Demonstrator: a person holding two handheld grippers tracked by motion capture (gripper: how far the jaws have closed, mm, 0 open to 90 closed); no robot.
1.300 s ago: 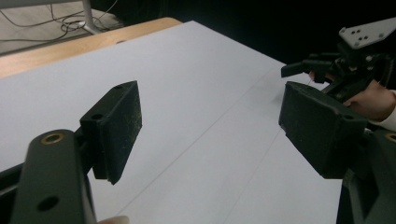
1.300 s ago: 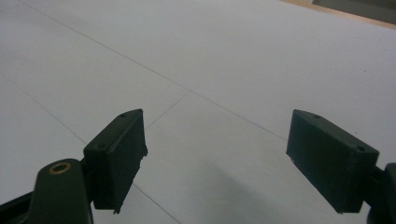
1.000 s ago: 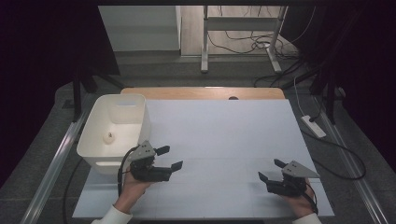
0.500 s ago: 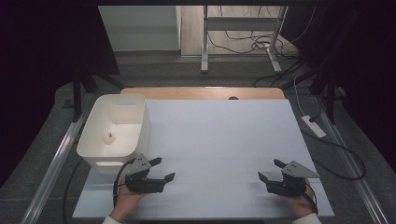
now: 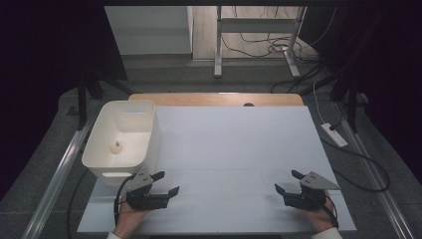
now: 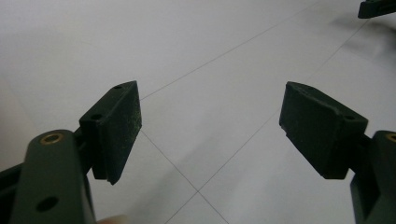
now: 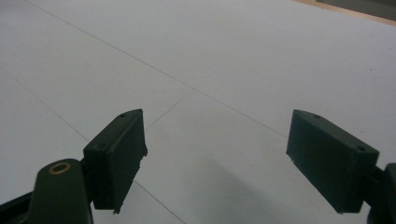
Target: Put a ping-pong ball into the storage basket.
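My left gripper (image 5: 165,183) rests low over the white table (image 5: 234,144) near its front left, just below the white bin (image 5: 122,142). Its jaws stand open and nothing lies between them, as the left gripper view (image 6: 210,126) confirms. A small pale object (image 5: 116,146) lies on the bin's floor. At the front right, my right gripper (image 5: 287,181) is held by a hand, jaws open over bare table (image 7: 215,154). The tip of the right gripper (image 6: 377,8) peeks in at the top right of the left gripper view.
A wooden strip (image 5: 214,98) runs along the table's far edge. Beyond it stand a metal frame (image 5: 254,35) and floor cables. A white power strip (image 5: 334,134) lies on the floor to the right. Metal rails (image 5: 54,174) flank the table.
My left gripper has come down and back toward the table's front edge, away from the bin's side. The right gripper has stayed put.
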